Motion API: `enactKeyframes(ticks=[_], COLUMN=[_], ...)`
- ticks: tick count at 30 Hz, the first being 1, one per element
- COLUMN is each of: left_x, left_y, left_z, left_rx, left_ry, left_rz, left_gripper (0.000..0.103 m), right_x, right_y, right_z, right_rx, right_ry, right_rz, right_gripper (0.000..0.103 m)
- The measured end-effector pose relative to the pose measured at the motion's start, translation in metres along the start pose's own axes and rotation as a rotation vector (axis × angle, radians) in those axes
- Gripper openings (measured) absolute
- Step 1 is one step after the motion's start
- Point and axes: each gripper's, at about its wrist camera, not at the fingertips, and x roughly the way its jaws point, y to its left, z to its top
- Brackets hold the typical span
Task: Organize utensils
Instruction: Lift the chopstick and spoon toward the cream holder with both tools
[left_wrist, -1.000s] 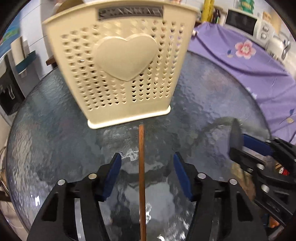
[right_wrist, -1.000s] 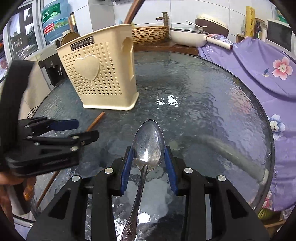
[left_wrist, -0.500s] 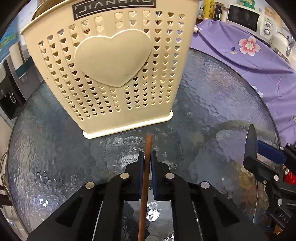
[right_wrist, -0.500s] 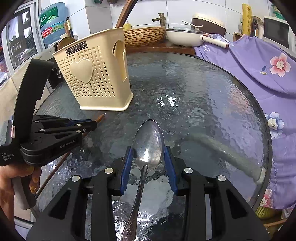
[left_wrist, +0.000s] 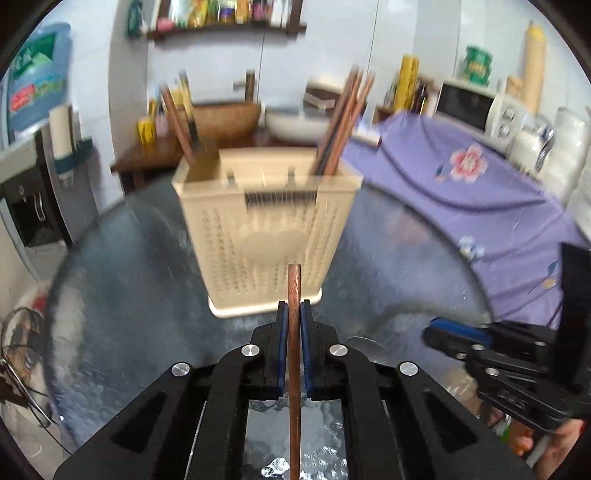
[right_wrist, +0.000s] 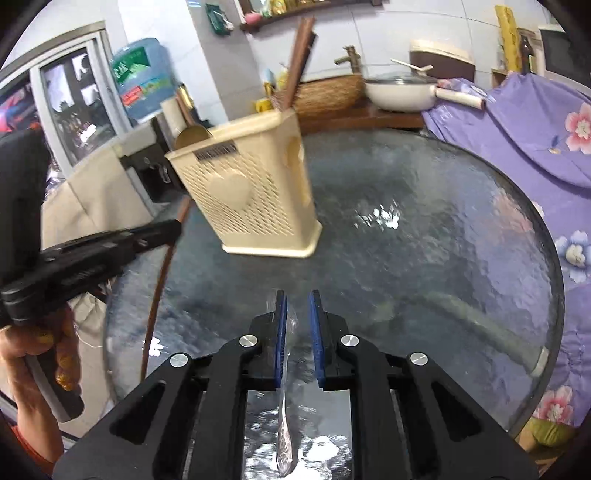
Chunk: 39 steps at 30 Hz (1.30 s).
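My left gripper (left_wrist: 294, 314) is shut on a brown wooden chopstick (left_wrist: 294, 288), held up off the round glass table (left_wrist: 129, 280) in front of the cream perforated utensil basket (left_wrist: 266, 229). Several chopsticks (left_wrist: 343, 122) stand in the basket's right compartment and wooden utensils (left_wrist: 181, 122) in its left. In the right wrist view the jaws of my right gripper (right_wrist: 297, 314) are closing on a metal spoon (right_wrist: 284, 435), its bowl turned on edge between the blue pads. The left gripper (right_wrist: 173, 227) with its chopstick (right_wrist: 159, 295) shows there at the left, near the basket (right_wrist: 251, 199).
A purple flowered cloth (right_wrist: 517, 122) covers something behind the table (right_wrist: 443, 240) on the right. A counter at the back holds a woven basket (right_wrist: 328, 92) and a white pan (right_wrist: 399, 92). A water dispenser (left_wrist: 33, 199) stands left. A hand (right_wrist: 33, 354) holds the left gripper.
The left gripper shut on the chopstick and lifted it, so the basket's open top now shows. The right gripper's jaws narrowed onto the spoon, whose bowl turned from flat to edge-on.
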Motion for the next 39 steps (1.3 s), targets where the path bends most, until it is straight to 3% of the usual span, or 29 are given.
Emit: enactKeyframes(ticks=[5,7,8,9,13,18,19,21,23,30,39], left_x=[-0.024,-0.024,-0.026,-0.026,-0.034,-0.043,-0.044,-0.046,-0.047,-0.048,-0.071], left_y=[0.009,0.010,0.012,0.010,0.012,0.013,0.012,0.014,0.015,0.018,0.010], left_z=[0.007,0.009,0.009,0.009,0.010,0.010,0.011,0.011,0.011,0.012,0.024], left_rx=[-0.018,-0.022,-0.028,-0.030,-0.034,-0.033,-0.031,-0.029,-0.029,-0.032,-0.010], left_ry=[-0.058,-0.061,-0.064,-0.067,-0.085,-0.107,-0.110,-0.114,-0.117,-0.119,-0.172], left_rz=[0.016,0.017,0.017,0.016,0.018,0.021,0.021,0.024,0.025,0.023,0.007], left_gripper=[0.007,0.007,0.007,0.007,0.007,0.007,0.007,0.007,0.007,0.007,0.007], right_x=[0.015,0.024,0.027,0.031,0.059,0.094,0.099,0.106,0.110,0.102,0.024], right_y=[0.009,0.014,0.018,0.024,0.053,0.068,0.072,0.076,0.077,0.065,0.049], right_z=[0.004,0.002,0.000,-0.003,-0.014,-0.018,-0.018,-0.017,-0.018,-0.008,0.027], right_rx=[-0.039,-0.050,-0.066,-0.086,-0.206,-0.249,-0.262,-0.281,-0.285,-0.262,-0.186], right_ry=[0.036,0.047,0.050,0.059,0.131,0.205,0.214,0.237,0.248,0.209,0.063], right_rz=[-0.046,-0.051,-0.053,-0.054,-0.055,-0.092,-0.103,-0.115,-0.124,-0.073,0.063], right_gripper=[0.013,0.030,0.051,0.056,0.056,0.055,0.053,0.038,0.037,0.037,0.037])
